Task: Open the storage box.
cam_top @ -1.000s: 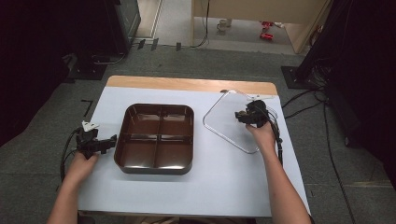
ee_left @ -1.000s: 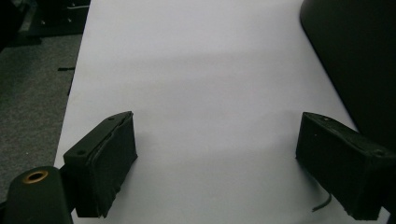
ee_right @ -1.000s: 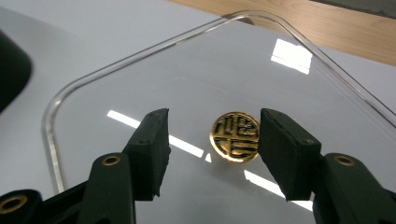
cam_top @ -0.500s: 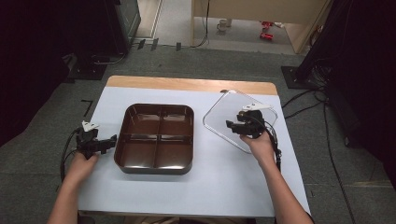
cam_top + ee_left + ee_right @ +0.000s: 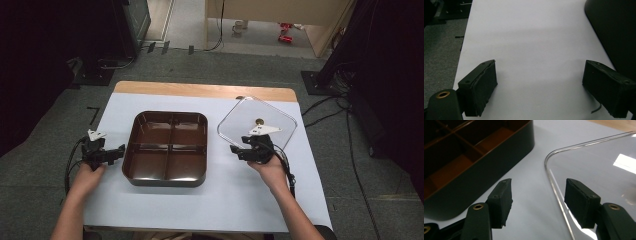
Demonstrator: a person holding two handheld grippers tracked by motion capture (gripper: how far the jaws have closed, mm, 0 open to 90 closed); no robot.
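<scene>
Tray [image 5: 616, 32]: left gripper view's right edge cuts it off, leaving a dark wall.
Clear lid [image 5: 599, 170]: right gripper view's right edge crops it.
Small round thing under lid [image 5: 259, 121]: too small to tell.

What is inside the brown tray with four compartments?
The brown tray holds nothing: all four compartments show bare bottoms in the high view. The clear lid lies apart on the table, covering none of them.

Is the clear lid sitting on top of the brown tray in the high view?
No. The clear lid lies flat on the table to the right of the uncovered brown tray.
</scene>
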